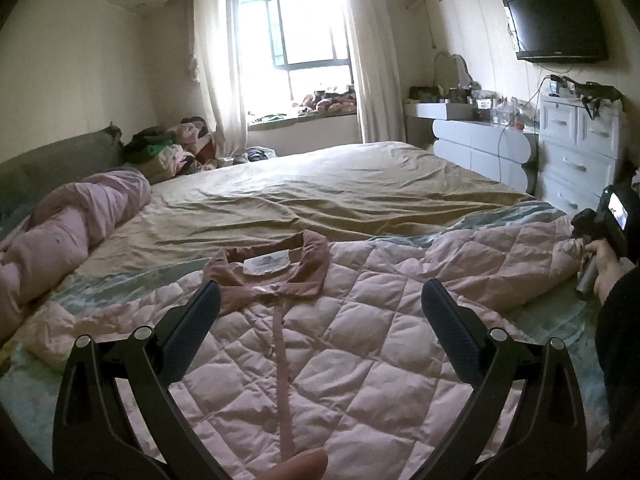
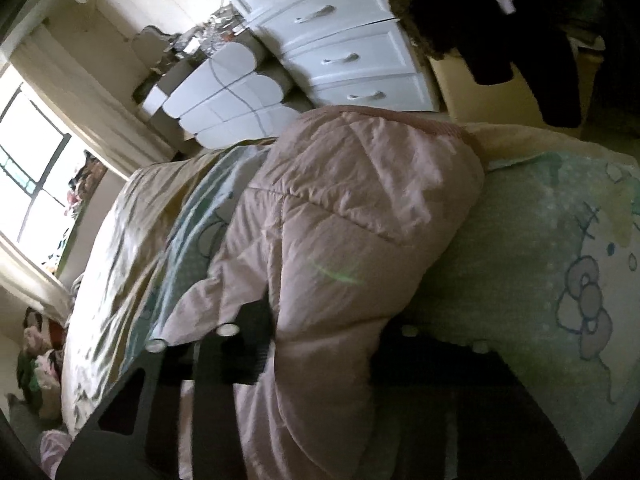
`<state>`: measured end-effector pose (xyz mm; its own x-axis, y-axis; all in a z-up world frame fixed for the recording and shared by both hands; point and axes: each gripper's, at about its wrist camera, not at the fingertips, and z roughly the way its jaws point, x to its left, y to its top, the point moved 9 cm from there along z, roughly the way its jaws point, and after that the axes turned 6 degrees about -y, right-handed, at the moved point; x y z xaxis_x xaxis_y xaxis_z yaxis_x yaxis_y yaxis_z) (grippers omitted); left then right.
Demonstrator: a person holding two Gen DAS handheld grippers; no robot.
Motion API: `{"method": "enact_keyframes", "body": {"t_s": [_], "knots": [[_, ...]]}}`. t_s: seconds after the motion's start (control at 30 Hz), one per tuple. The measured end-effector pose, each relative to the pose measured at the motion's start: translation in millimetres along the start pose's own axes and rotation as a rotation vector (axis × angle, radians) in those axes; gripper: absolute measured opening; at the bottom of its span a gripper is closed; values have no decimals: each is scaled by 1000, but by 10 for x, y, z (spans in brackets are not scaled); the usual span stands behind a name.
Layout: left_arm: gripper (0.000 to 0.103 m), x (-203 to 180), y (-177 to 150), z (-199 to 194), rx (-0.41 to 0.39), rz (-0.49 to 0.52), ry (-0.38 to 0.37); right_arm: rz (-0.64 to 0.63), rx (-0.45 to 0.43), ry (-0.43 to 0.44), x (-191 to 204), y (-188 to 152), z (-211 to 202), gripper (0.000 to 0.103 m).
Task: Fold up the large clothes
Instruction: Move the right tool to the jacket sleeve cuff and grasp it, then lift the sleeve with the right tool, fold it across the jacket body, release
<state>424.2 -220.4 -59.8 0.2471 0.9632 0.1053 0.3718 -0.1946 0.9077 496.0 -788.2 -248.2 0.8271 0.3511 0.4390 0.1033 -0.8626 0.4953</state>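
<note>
Left wrist view: left gripper spread wide, empty, above pink quilted jacket at lower centre; right gripper clamped on jacket sleeve.

Wall TV – white drawers (below), window.

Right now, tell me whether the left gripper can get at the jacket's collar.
Probably yes. The left gripper hangs open over the pink quilted jacket, and the collar lies flat just ahead of its jaws with nothing between them.
</note>
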Motion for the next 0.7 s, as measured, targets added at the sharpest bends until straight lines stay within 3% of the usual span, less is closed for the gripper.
{"method": "enact_keyframes", "body": {"t_s": [0.27, 0.47, 0.7], "knots": [[94, -24, 31, 79, 9, -69, -18, -87, -66, -2, 201, 33, -242, 22], [94, -197, 73, 97, 3, -31, -37, -136, -122, -3, 330, 117, -465, 21], [94, -255, 509, 346, -54, 31, 19, -154, -162, 18, 444, 187, -688, 21]]}}
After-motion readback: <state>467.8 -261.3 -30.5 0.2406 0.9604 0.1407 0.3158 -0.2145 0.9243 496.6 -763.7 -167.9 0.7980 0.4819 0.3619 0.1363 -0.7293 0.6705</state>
